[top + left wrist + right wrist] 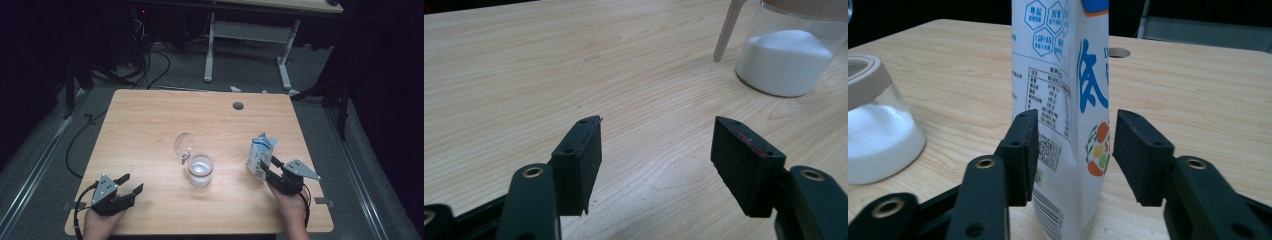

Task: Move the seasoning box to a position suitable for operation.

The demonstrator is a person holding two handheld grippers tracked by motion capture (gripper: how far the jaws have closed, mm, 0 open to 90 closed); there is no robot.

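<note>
Salt bag (1068, 115) stands upright near the table's (150, 125) right edge, between the spread jaws of the right gripper (266, 170), whose pads sit just off its printed sides. It looks like soft film packaging, light and easily crumpled, probably slick, so a pinch low across the fuller body should hold better than one near the floppy open top. The glass jar (201, 170) of white grains, lid hinged open, stands at mid-table. The left gripper (131, 185) rests spread and empty.

table (150, 130) lit from overhead, dark surroundings, soft shadows, near jaws slightly out of focus
</note>
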